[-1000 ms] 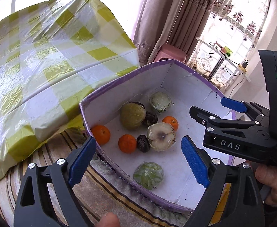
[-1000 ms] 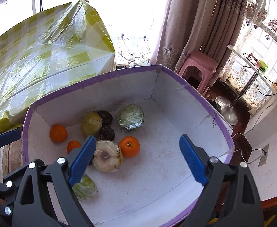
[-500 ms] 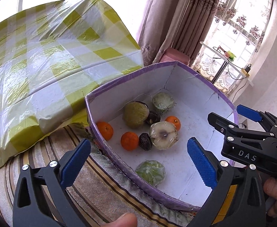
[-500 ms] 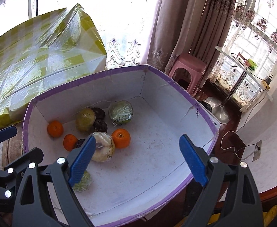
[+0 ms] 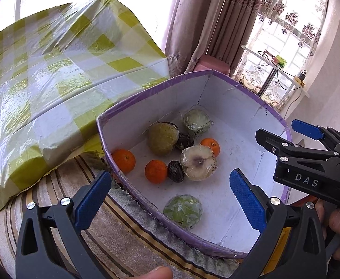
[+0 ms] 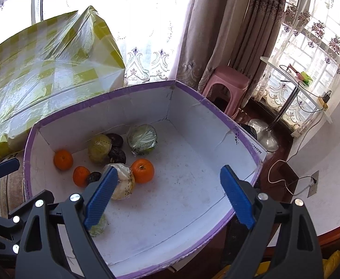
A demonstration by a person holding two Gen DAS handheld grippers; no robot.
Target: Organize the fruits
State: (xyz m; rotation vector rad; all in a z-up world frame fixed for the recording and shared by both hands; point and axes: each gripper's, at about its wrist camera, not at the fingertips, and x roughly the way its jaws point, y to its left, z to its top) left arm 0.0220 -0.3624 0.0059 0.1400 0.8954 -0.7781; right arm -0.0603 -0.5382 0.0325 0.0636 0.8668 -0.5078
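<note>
White cardboard box w/ purple rim (image 5: 151,90) sits on a striped rug (image 5: 128,239), beside a yellow-checked plastic cloth (image 5: 53,74). Inside box, toward its left wall: three small oranges (image 5: 123,160), plastic-wrapped pale fruits (image 5: 198,166), dark wrinkled fruits (image 5: 175,171). Left gripper (image 5: 170,200) & right gripper (image 6: 168,195) both spread wide, holding nothing, poised over box's near edge.

Wrapped fruits (image 5: 198,162), seemingly oranges (image 5: 123,160), clustered in box (image 5: 228,93).
</note>
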